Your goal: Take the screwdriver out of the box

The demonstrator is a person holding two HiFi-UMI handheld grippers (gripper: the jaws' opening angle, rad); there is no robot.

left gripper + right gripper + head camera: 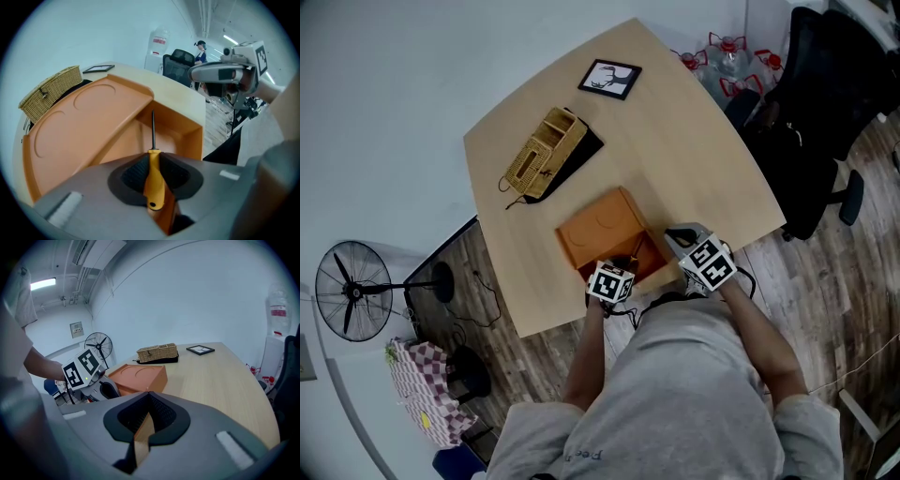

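Note:
An orange box (598,225) lies near the table's front edge, its lid slid back and its near right compartment (164,133) uncovered. My left gripper (622,263) points steeply down over that compartment and is shut on the screwdriver (153,183). Its yellow handle sits between the pads and its dark shaft (152,129) points down into the compartment. My right gripper (679,236) hovers just right of the box, above the table. In the right gripper view its jaws (149,395) meet at the tips with nothing between them, and the left gripper (101,389) shows beside the box (140,376).
A wicker basket (546,150) on a black mat and a framed picture (610,79) lie farther back on the wooden table (703,141). A floor fan (352,291) stands to the left. A black office chair (811,122) and water bottles (727,56) are on the right.

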